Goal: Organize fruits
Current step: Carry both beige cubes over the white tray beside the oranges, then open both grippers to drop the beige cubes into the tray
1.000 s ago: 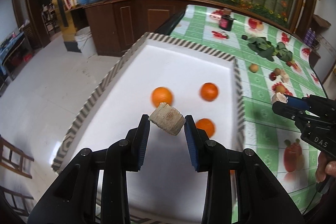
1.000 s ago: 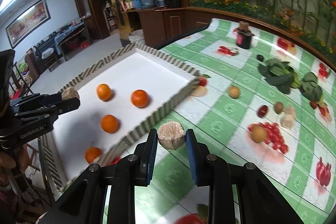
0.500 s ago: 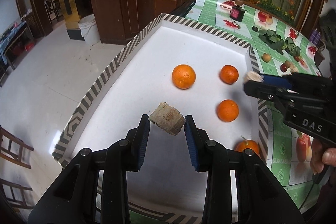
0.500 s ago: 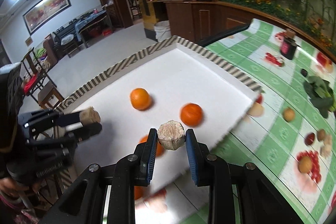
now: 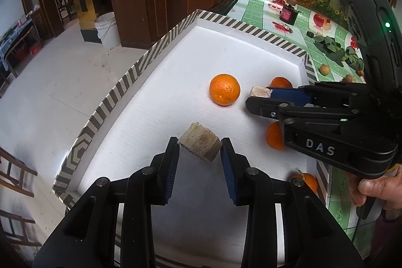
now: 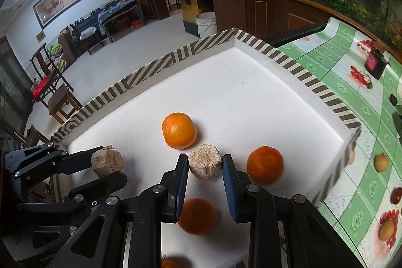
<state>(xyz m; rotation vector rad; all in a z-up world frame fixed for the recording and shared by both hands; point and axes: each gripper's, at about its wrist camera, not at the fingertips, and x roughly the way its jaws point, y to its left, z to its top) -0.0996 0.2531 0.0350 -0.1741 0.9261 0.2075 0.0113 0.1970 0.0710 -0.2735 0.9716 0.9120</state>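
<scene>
Over the tray, step: we're mid-drop with two sugarcane chunks.
Left gripper: clenched on a sugarcane chunk, above the white tray floor.
Right gripper: clamped on another cane piece, among the oranges.
Next move: probably lower both, pick bare spots, let go gently.
Count: two cane chunks, four oranges in the tray.
Far side: small fruits wait on the green tablecloth.

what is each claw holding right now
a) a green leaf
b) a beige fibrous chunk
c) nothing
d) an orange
b: the left claw and the right claw each pinch a beige fibrous chunk above the white tray, while the oranges lie loose on the tray floor.
</scene>
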